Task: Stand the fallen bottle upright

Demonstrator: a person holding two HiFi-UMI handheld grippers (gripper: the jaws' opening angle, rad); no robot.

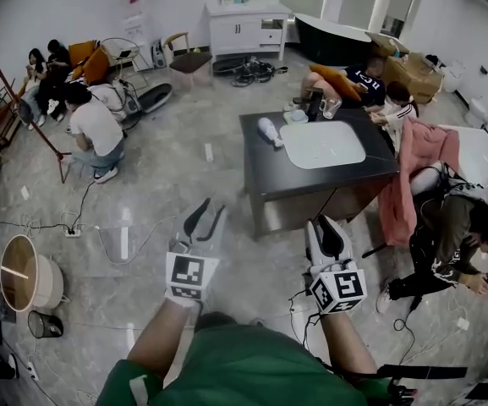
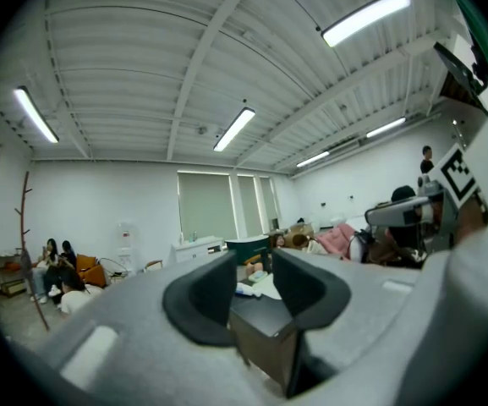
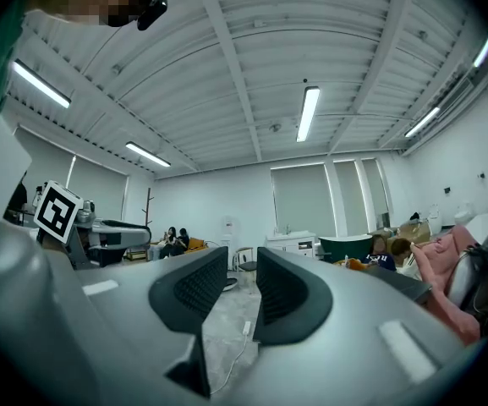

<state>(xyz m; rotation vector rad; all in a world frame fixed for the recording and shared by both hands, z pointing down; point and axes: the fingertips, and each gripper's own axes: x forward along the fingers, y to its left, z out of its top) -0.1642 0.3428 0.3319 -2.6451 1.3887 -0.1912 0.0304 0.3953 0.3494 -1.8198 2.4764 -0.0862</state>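
Observation:
A white bottle (image 1: 269, 131) lies on its side near the far left corner of a dark table (image 1: 328, 180), beside a white oval mat (image 1: 322, 145). Both grippers hover over the floor, well short of the table's near edge. My left gripper (image 1: 207, 216) is open and holds nothing; in the left gripper view (image 2: 254, 265) the bottle (image 2: 245, 290) shows far off between its jaws. My right gripper (image 1: 326, 233) is open and empty as well, and in the right gripper view (image 3: 242, 265) it looks past the table's left side at the floor.
A cup (image 1: 330, 106) and a dark item stand at the table's back edge. A pink cloth (image 1: 413, 172) hangs at its right end, where a person (image 1: 455, 244) crouches. Cables cross the floor. A wooden drum (image 1: 28, 273), a coat rack (image 1: 24, 100) and seated people are at the left.

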